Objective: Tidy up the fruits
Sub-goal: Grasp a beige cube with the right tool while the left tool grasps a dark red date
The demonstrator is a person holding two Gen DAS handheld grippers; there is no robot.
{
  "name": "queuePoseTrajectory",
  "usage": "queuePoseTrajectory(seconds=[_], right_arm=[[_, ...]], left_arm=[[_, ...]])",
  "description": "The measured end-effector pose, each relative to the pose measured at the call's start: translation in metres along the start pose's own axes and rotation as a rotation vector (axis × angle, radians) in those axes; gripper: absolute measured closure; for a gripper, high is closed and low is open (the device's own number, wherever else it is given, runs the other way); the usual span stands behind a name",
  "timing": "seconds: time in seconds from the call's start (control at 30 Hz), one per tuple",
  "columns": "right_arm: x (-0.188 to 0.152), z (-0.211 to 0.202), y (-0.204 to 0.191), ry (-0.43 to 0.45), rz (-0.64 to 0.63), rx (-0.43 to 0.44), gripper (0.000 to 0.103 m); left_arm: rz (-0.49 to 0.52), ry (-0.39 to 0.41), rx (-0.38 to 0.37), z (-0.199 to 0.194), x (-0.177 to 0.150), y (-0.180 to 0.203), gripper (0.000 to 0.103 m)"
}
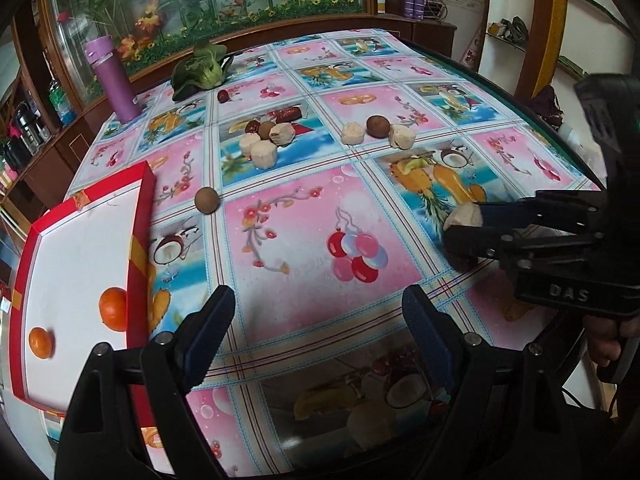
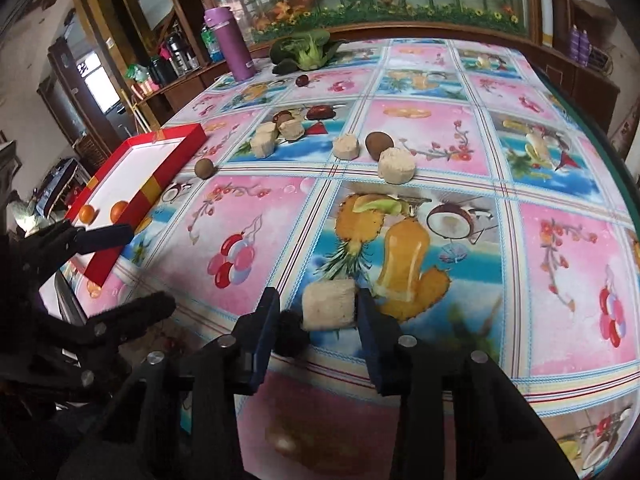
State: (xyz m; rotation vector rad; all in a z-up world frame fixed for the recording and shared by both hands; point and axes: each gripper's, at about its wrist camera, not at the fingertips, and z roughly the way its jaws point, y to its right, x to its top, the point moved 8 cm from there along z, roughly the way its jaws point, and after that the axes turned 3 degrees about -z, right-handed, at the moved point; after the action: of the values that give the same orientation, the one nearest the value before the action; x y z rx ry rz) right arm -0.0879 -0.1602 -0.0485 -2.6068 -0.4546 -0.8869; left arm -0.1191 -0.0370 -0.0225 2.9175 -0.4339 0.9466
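Observation:
A pale beige fruit chunk [image 2: 329,305] lies on the patterned tablecloth between the fingers of my right gripper [image 2: 318,314]. It touches the right finger and a small gap shows at the left one, so the jaws stand open around it. A dark blurred bit [image 2: 292,334] sits by the left finger. In the left wrist view the same right gripper [image 1: 464,225] brackets the chunk [image 1: 464,214]. My left gripper [image 1: 318,312] hovers open and empty near the front edge, beside a red box [image 1: 140,240] with a white floor holding two oranges [image 1: 113,306] [image 1: 41,343].
Further back lie several beige chunks [image 1: 264,154], brown round fruits [image 1: 207,199] [image 1: 378,126] and dark red dates [image 1: 223,96]. A purple bottle [image 1: 114,80] and a green leafy vegetable [image 1: 200,70] stand at the far edge. The table's edge [image 2: 624,184] curves along the right.

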Motion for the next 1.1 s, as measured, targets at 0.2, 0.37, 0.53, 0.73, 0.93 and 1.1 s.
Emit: queuePoseTrajectory(seconds=[0.2,0.37,0.53,0.73,0.93,1.1], right_arm=[[0.0,-0.006,0.019,0.016,0.056,0.003,0.075],[0.0,-0.019,0.058,0.052,0.175,0.01,0.075],[-0.002,-0.021,0.065,0.053,0.191,0.016,0.075],[0.0,-0.019,0.066,0.053,0.199,0.035,0.075],[-0.002,-0.02,0.067,0.053,0.212,0.06,0.075],[-0.001,-0.02,0.066,0.053,0.192,0.048,0.075]], left_arm=[[0.052,-0.015,-0.046,0.004,0.002,0.017,0.017],[0.07,-0.045,-0.13,0.014,0.01,0.041,0.017],[0.079,-0.071,-0.167,0.034,0.021,0.059,0.019],[0.069,-0.082,-0.188,0.054,0.034,0.065,0.033],[0.083,-0.069,-0.177,0.064,0.043,0.063,0.044],[0.09,-0.06,-0.183,0.061,0.041,0.063,0.057]])
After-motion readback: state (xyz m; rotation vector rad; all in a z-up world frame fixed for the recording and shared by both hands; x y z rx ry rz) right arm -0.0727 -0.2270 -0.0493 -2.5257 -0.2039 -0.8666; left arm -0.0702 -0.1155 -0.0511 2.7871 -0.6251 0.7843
